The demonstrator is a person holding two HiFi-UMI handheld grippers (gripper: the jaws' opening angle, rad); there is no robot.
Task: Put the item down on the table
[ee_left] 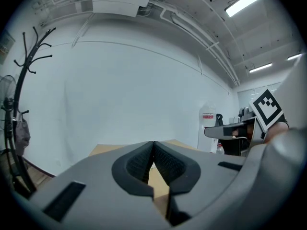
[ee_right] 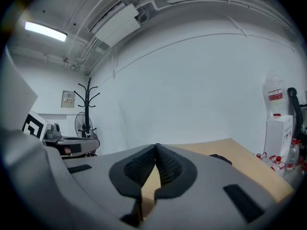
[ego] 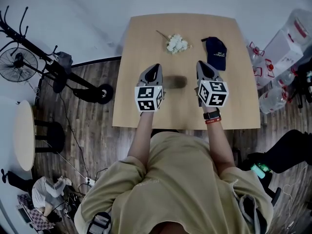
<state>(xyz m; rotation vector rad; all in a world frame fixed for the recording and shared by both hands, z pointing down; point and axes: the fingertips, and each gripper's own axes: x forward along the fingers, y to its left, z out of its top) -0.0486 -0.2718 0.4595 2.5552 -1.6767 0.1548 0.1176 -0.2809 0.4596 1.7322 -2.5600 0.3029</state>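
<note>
Wood-toned counter [ego: 146,48] fills the middle of the head view. Two possible items lie on it toward 12 o'clock: a white flower bunch [ego: 176,44] and, apart from it at its 3 o'clock, a navy cap [ego: 215,52]. Which one the task means cannot be told, and neither is being carried. The flower bunch's long axis runs from 10 to 4 o'clock, with the thin stem toward 10 and the blossoms toward 4. The cap's long axis runs nearly 12 to 6, and which end is the bill is unclear. The left tool [ego: 155,67] and right tool [ego: 202,64] hang side by side over the counter's near half, both pointing to 12 o'clock, with the cap just beyond the right tool's tip. Held level and parallel like this, they look parked, so the putting-down is probably either finished or not begun.

In the left gripper view the ribbed pads are clenched tip to tip with nothing between them. Bare counter shows beyond, and the right tool's marker cube [ee_left: 266,107] sits at 3 o'clock.

In the right gripper view the jaws are likewise pressed together on nothing. The cap is a dark sliver lying flat on the counter toward 3 o'clock, and a coat stand [ee_right: 88,109] rises at 9 o'clock.
</note>
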